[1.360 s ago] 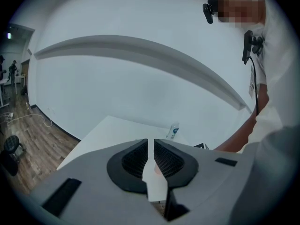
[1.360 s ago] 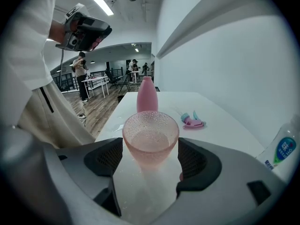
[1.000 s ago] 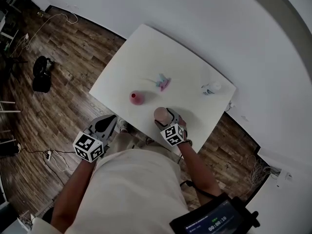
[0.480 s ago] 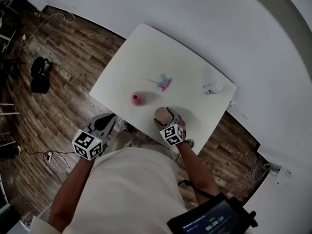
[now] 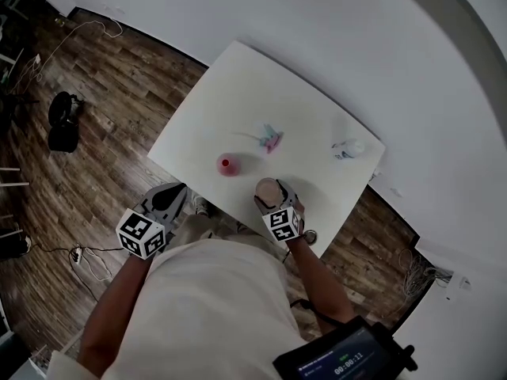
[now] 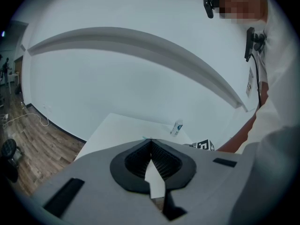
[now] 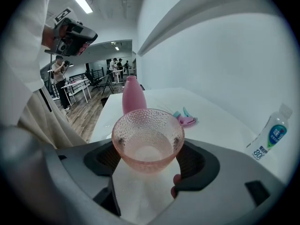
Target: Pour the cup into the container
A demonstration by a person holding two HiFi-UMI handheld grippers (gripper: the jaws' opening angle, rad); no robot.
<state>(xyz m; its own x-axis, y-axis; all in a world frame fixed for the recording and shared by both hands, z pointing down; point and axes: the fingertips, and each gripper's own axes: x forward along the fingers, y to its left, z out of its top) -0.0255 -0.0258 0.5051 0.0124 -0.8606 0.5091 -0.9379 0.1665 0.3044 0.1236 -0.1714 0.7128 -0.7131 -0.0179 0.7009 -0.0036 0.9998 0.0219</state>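
Little has changed: right tongs (image 5: 272, 198) still pinch the cup (image 7: 147, 137) near the container (image 5: 228, 165); left tongs (image 6: 150, 144) stay pressed together, empty; pouring seemingly not begun.

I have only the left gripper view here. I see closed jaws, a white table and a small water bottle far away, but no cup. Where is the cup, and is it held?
Observer: Yes, it is held. In the right gripper view, the right gripper has its jaws closed on a pink dimpled glass cup.
Operator: And the container, where does it stand?
Observer: A pink bottle stands upright on the table just beyond the cup. In the head view it is left of the cup and a little farther away.
Operator: Is anything else near it?
Observer: A pink and teal clip-like thing lies farther back on the table, apart from the bottle.
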